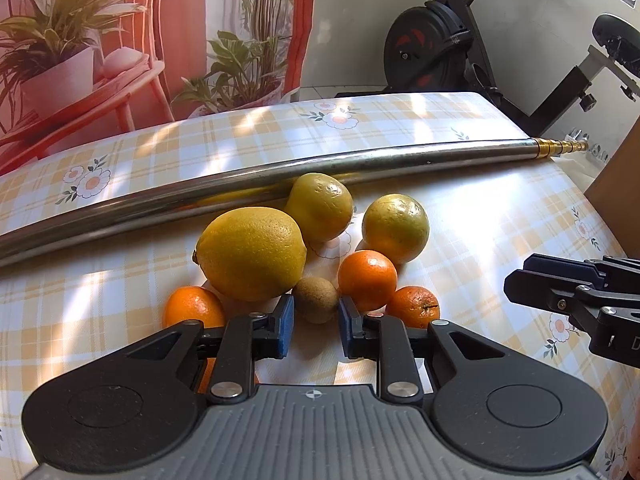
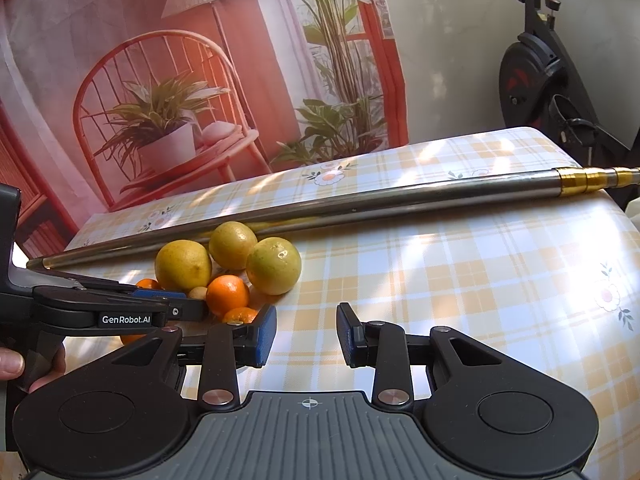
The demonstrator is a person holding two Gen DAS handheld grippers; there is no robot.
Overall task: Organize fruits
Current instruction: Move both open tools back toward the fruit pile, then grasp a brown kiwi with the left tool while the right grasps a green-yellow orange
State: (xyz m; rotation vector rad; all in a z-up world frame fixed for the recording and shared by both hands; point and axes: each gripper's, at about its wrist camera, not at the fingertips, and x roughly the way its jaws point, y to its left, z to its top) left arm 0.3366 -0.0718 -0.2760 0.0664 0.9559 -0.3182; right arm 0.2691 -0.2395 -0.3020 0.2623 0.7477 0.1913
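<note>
fruits [image 1: 320, 256], round and dimpled, beside smooth metal pole [image 1: 280, 172].

A lived-in home room: a tabletop [image 2: 460, 280] under a checked, daisy-printed cloth, an exercise bike [image 1: 448, 40] parked against the plain wall, and a hanging backdrop [image 2: 180, 80] printed with a chair and potted plants (a picture, not real furniture).

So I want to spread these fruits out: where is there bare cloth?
Bare tablecloth lies right of the fruit cluster, below the metal pole, ahead of the right gripper. Crowded by the lemon, where the left gripper sits.
</note>
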